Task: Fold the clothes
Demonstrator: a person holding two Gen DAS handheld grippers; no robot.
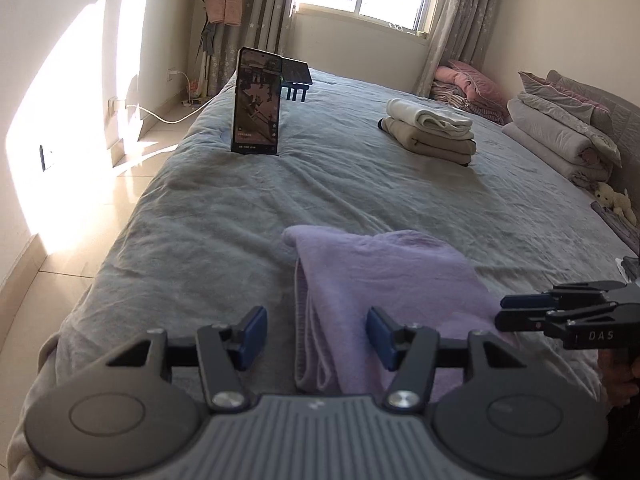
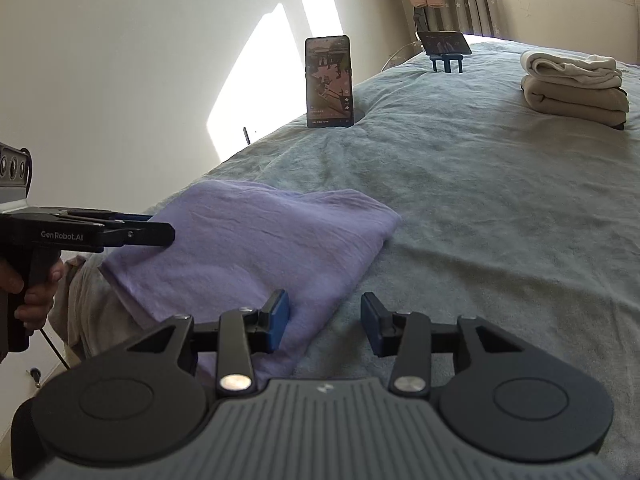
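A folded lilac garment (image 1: 384, 280) (image 2: 256, 240) lies on the grey bedspread (image 1: 360, 192) (image 2: 500, 200) near the bed's front edge. My left gripper (image 1: 318, 332) is open over the garment's left folded edge, its blue pads apart and pressing nothing. My right gripper (image 2: 325, 322) is open over the garment's right front corner, with the cloth under its left pad only. In the left wrist view the right gripper (image 1: 508, 312) shows side-on at the garment's right. The left gripper (image 2: 164, 229) appears side-on in the right wrist view, at the garment's left, a hand around its handle.
A stack of folded beige and white clothes (image 1: 432, 132) (image 2: 572, 84) sits further up the bed. A phone (image 1: 258, 102) (image 2: 329, 80) stands upright on the bed's left side, a second one on a small blue stand (image 1: 296, 76) (image 2: 446, 50) behind. Quilts and pillows (image 1: 560, 128) line the right.
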